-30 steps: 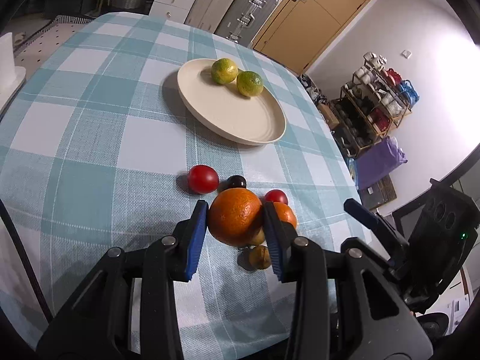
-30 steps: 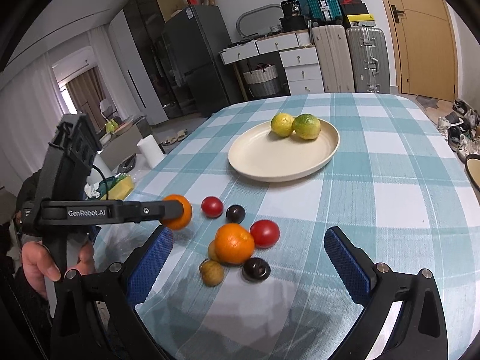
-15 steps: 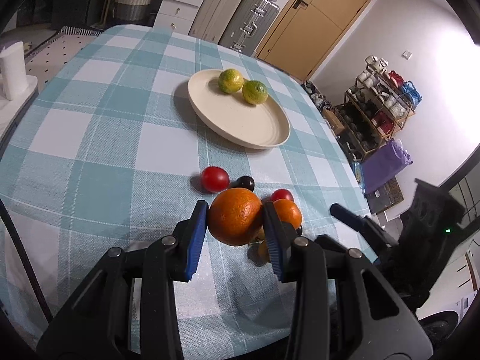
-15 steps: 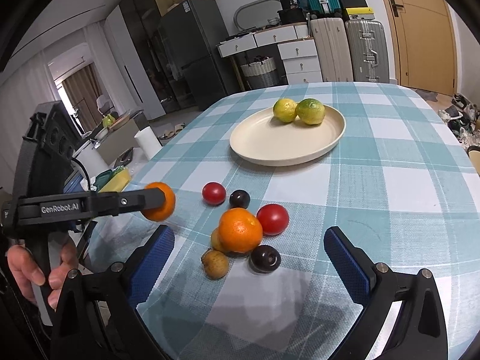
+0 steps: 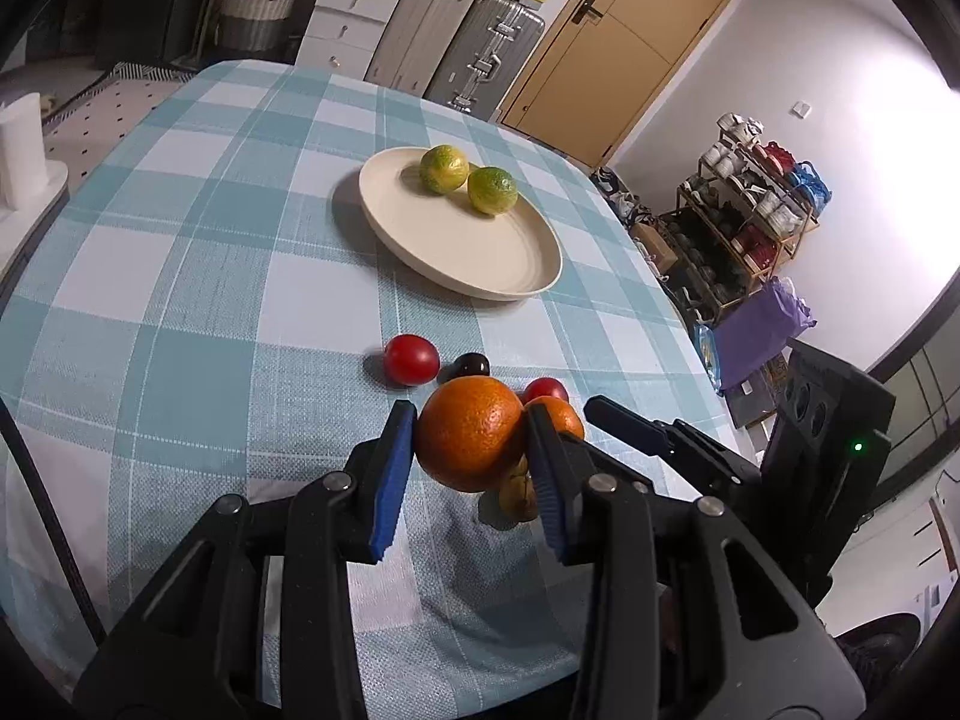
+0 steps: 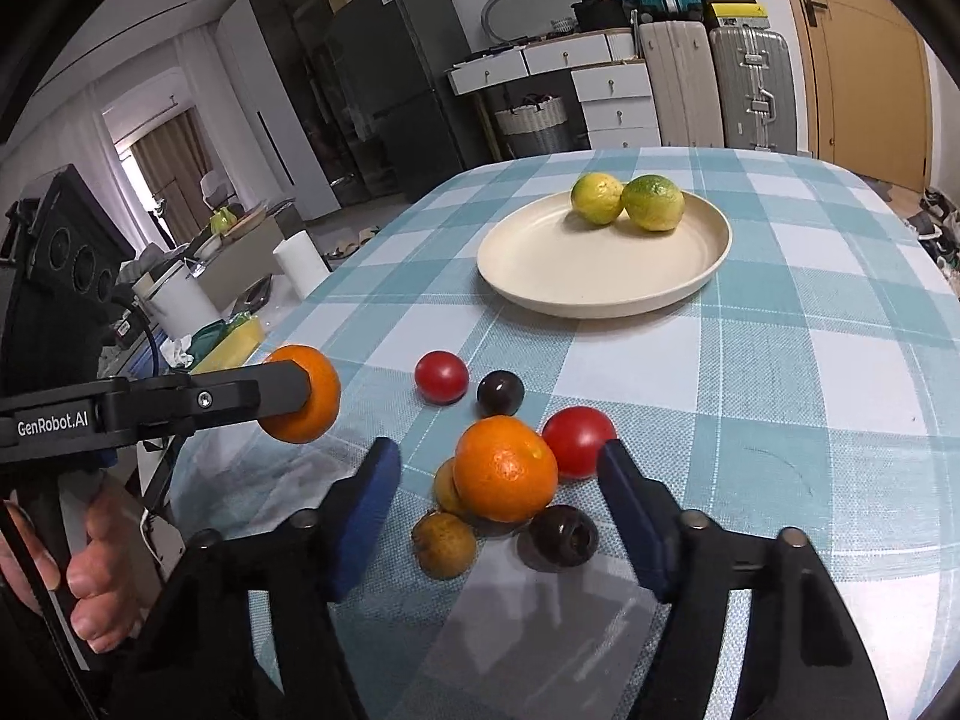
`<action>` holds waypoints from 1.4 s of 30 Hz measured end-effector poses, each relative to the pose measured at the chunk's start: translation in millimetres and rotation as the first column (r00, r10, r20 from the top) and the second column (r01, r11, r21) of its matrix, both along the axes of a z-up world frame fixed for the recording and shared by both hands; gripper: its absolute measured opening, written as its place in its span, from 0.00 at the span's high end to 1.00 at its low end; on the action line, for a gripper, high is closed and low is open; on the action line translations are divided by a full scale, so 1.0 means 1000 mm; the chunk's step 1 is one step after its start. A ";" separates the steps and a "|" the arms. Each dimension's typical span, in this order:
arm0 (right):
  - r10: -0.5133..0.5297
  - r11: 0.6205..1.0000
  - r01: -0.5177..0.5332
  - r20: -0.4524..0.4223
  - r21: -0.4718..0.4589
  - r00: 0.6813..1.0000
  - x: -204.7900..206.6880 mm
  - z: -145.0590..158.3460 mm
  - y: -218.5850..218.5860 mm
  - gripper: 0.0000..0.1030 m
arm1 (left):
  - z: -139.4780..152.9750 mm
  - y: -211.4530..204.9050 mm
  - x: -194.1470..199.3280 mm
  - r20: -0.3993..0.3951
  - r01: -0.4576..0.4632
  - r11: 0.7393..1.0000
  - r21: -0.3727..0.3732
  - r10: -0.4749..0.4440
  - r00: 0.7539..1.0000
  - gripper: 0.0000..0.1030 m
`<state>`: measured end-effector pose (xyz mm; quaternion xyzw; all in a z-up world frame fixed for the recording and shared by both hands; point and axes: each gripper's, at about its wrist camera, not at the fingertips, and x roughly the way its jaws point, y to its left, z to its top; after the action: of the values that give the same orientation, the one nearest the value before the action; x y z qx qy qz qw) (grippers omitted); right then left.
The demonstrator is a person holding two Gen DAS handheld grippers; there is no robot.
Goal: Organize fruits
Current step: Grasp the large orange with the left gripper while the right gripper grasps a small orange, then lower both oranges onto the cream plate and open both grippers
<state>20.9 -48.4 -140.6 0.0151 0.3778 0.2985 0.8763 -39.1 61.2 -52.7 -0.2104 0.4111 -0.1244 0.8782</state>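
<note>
My left gripper is shut on an orange and holds it above the checked tablecloth; it also shows in the right wrist view. My right gripper is open, its jaws on either side of a second orange in the fruit pile. Around that orange lie a red tomato, a dark plum and two small brown fruits. A cream plate farther back holds two green-yellow citrus fruits.
A small red tomato and a dark plum lie between the pile and the plate. The table's near edge runs just below the grippers. Suitcases, drawers and a door stand behind the table; a shelf rack is at the right.
My left gripper has lifted the orange higher and back from the pile. My right gripper has closed in around the second orange, its jaws narrower than before.
</note>
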 end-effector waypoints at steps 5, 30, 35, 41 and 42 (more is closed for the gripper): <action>0.005 0.999 -0.005 0.014 -0.032 1.000 0.001 -0.002 0.006 0.51 | 0.002 -0.002 0.000 0.006 0.006 1.000 0.018 -0.006 1.000 0.67; 0.041 0.998 -0.046 0.119 0.044 0.992 0.004 0.035 -0.006 0.65 | 0.016 0.003 0.037 0.022 0.006 1.000 0.025 -0.006 1.000 0.67; 0.025 0.997 -0.035 0.151 0.066 0.988 0.022 0.055 -0.014 0.65 | 0.027 -0.001 0.060 0.028 0.020 0.999 0.040 -0.021 0.999 0.67; -0.007 0.997 -0.005 0.155 0.078 0.988 0.061 0.061 -0.021 0.65 | 0.035 -0.002 0.098 0.045 0.025 0.998 0.065 -0.028 0.999 0.67; -0.015 0.997 0.003 0.153 0.076 0.988 0.068 0.061 -0.021 0.65 | 0.036 -0.003 0.105 0.050 0.023 0.997 0.075 -0.027 0.998 0.67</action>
<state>89.0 -69.7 -79.2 0.0270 0.2974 0.3089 0.9030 65.5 58.1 -16.6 -0.1693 0.3957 -0.1252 0.8939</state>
